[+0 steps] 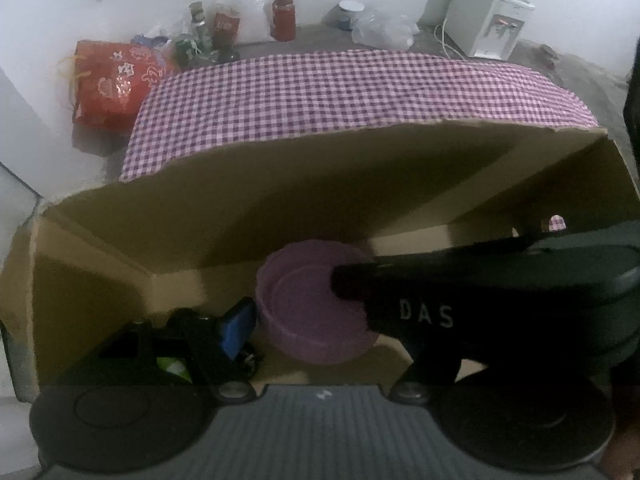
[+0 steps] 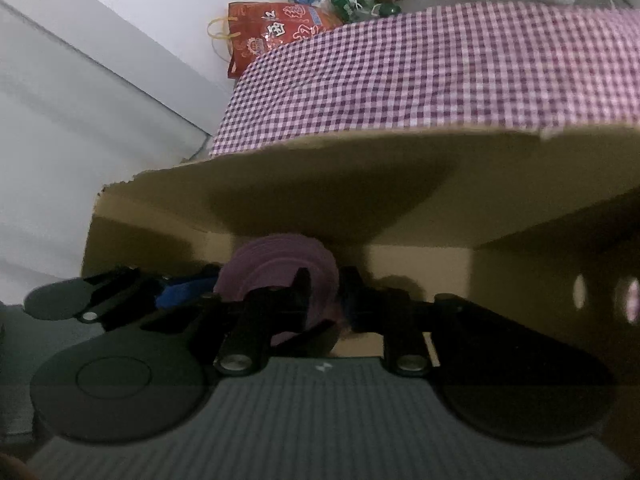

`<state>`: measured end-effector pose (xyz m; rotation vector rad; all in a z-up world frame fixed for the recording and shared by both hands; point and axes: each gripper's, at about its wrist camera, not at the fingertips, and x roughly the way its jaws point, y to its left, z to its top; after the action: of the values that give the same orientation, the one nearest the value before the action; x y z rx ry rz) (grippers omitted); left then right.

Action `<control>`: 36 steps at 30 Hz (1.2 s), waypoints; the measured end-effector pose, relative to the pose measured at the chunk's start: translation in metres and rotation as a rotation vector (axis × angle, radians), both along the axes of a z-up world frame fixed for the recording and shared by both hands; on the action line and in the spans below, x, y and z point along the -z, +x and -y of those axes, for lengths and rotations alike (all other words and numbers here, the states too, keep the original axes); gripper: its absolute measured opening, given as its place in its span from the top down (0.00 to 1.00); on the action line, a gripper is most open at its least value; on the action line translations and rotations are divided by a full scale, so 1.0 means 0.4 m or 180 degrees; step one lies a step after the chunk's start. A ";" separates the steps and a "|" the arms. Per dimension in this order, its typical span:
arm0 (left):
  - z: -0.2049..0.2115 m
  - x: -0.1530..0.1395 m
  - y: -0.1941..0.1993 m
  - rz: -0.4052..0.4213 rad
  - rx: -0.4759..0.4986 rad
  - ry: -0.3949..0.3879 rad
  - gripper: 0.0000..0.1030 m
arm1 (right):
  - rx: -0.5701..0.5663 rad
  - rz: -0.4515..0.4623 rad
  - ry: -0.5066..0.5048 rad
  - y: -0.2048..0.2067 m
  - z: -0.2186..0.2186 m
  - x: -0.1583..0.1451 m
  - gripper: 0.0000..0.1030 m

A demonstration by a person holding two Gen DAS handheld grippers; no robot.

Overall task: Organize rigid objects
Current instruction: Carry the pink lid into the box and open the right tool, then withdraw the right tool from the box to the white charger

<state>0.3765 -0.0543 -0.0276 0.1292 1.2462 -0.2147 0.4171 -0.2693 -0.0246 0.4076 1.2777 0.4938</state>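
Purple bowl [image 1: 312,312] sits low inside brown cardboard box [image 1: 280,184], near middle of box floor. Box stands on purple checked cloth [image 1: 340,92].

Right claw [image 2: 320,300] reaches into box. One finger inside bowl, other finger outside; bowl rim [image 2: 320,276] pinched between them. Right claw clenched on bowl.

Left claw [image 1: 288,328] also down in box. Its blue-tipped finger [image 1: 236,332] just beside bowl's left side; touching or not, cannot tell. Its other finger hidden behind right claw's dark body. Left claw clenched or released: cannot tell.
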 end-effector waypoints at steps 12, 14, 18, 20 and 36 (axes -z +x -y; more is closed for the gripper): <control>-0.017 -0.084 -0.050 0.0176 -0.0154 -0.0288 0.21 | 0.0288 0.0110 0.0363 -0.053 0.085 -0.066 0.60; -0.024 -0.122 -0.082 0.0257 -0.0153 -0.0401 0.20 | 0.0339 0.0159 0.0481 -0.084 0.114 -0.098 0.59; -0.034 -0.203 -0.166 0.0413 -0.0117 -0.0607 0.19 | 0.0437 0.0333 0.0720 -0.178 0.191 -0.178 0.57; -0.041 -0.242 -0.216 0.0493 -0.0072 -0.0716 0.19 | 0.0485 0.0445 0.0849 -0.236 0.232 -0.216 0.55; -0.083 -0.252 -0.765 0.1221 0.0215 -0.1045 0.11 | 0.0832 0.0927 0.1123 -0.835 0.391 -0.222 0.50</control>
<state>0.0706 -0.0213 0.0731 -0.0700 0.8130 -0.4291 0.0830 -0.4259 0.0642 0.7591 0.8406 0.5345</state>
